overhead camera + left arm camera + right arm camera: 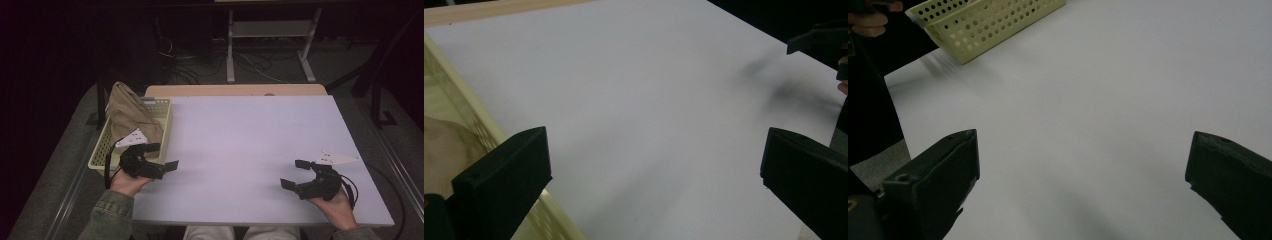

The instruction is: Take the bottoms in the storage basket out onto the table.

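White tabletop (240, 145) lies in front of you. Your left gripper (162, 156) has its jaws spread wide, holding nothing, just beside the yellow basket (165, 117). A tan cloth (131, 114) sits in that basket. Your right gripper (295, 173) rests well apart, jaws spread too.

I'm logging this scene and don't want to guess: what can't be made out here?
- Basket contents: in the high view the tan cloth covers them, and the left tool overlaps the near rim.
- Basket in the left gripper view: cut off by the left edge.
- Basket in the right gripper view: cut off by the top edge.
- Room behind the table: too dark in the high view.
- Right tool: holds nothing, jaws apart.
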